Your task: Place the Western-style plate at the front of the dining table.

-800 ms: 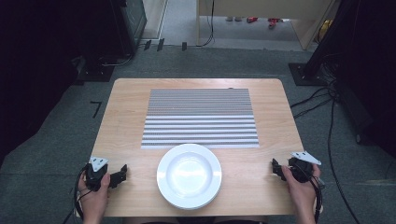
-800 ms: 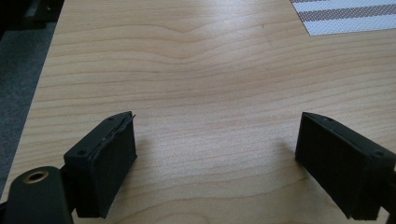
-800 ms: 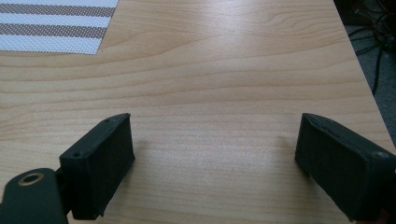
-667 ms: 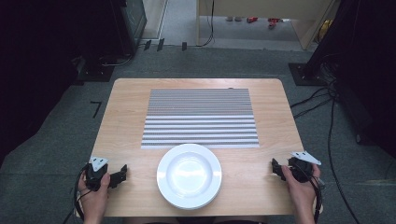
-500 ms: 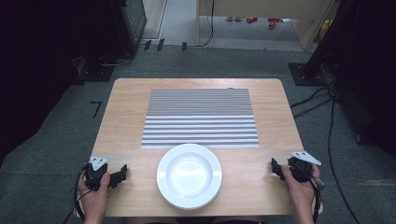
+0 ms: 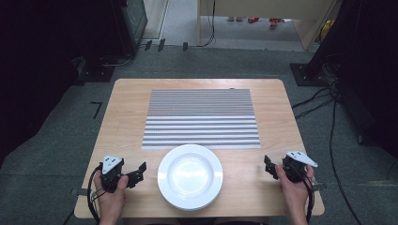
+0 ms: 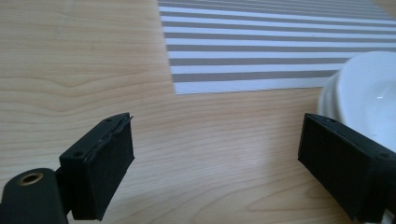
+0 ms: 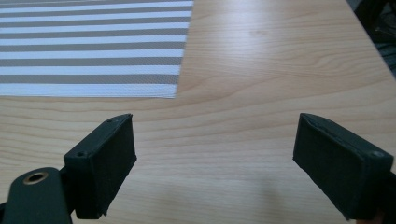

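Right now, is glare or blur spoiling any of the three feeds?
High view: a soft sheen in the plate, surroundings dark. Left gripper view: the left gripper looks soft up close, the placemat sharp. Right gripper view: pale glare on the table.

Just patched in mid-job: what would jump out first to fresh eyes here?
A round white ceramic plate sits at the near edge of the light wooden table, just in front of a grey-and-white striped placemat. The left claw and right claw flank the plate, both open and empty.

Overhead light brightens the bench point(image 6: 131, 103) while surroundings fall dark; glare whitens the plate point(image 6: 190, 176); near jaws blur softly.
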`<state>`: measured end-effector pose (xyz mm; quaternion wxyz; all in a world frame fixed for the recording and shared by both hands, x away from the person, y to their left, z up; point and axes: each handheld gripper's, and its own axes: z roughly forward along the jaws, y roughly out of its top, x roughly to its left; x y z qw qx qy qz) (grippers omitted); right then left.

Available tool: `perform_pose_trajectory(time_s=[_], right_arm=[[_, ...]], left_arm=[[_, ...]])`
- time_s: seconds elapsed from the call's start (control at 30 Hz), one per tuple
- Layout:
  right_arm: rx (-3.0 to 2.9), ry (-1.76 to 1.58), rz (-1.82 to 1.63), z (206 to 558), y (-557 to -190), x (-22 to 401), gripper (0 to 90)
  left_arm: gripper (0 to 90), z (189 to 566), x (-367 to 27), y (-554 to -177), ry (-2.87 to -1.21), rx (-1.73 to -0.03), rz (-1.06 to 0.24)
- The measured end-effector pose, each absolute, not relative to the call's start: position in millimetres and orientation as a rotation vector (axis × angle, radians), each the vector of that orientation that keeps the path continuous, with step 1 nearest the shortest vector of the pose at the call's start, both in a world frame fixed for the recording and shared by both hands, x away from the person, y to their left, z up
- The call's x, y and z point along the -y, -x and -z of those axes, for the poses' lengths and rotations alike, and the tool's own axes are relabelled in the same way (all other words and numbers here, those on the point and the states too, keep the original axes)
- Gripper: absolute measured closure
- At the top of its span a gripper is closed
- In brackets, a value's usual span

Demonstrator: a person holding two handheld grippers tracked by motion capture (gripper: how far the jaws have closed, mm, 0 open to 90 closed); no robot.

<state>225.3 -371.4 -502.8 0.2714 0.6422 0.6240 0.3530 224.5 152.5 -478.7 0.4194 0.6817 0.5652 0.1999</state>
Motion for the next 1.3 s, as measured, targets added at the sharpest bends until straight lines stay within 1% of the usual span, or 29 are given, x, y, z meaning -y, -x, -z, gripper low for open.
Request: perform_pose_trajectory(time_s=[0.23,0.4,0.6,0.8,1.0,1.03,1.07,1.2,1.23,1.27,1.3], right_arm=[[-1.725,-1.695,-1.045,497.7,-223.4,348.3,12.9],[-1.748,-1.689,-1.099,495.4,-221.5,335.4,12.9],[-1.801,-1.639,-1.149,491.2,-217.9,310.1,13.0],[-1.827,-1.613,-1.184,486.7,-214.9,290.9,13.6],[-1.847,-1.592,-1.209,484.1,-212.5,274.2,14.3],[-1.853,-1.586,-1.209,484.2,-212.4,270.8,14.9],[-1.859,-1.593,-1.186,484.2,-212.3,264.2,17.9],[-1.857,-1.577,-1.201,483.7,-211.1,255.7,22.3],[-1.857,-1.577,-1.201,483.7,-211.1,255.7,22.3],[-1.855,-1.561,-1.208,483.5,-209.6,251.3,26.5],[-1.855,-1.561,-1.208,483.5,-209.6,251.3,26.5]], left_arm=[[10.6,475.0,-137.4,-219.9,-1.701,-1.372,-0.430],[10.6,475.2,-128.6,-218.0,-1.717,-1.342,-0.406],[10.4,476.0,-114.7,-213.8,-1.732,-1.313,-0.366],[10.7,478.9,-103.1,-212.3,-1.757,-1.298,-0.347],[13.5,482.4,-94.3,-211.1,-1.788,-1.292,-0.347],[13.5,483.2,-92.9,-210.9,-1.793,-1.290,-0.345],[13.8,484.5,-91.6,-210.8,-1.799,-1.289,-0.339],[16.5,486.2,-90.1,-210.7,-1.802,-1.287,-0.338],[19.0,486.2,-90.1,-210.7,-1.802,-1.287,-0.338],[22.8,486.5,-89.1,-210.2,-1.802,-1.287,-0.342],[22.8,486.8,-88.1,-209.6,-1.807,-1.281,-0.346]])
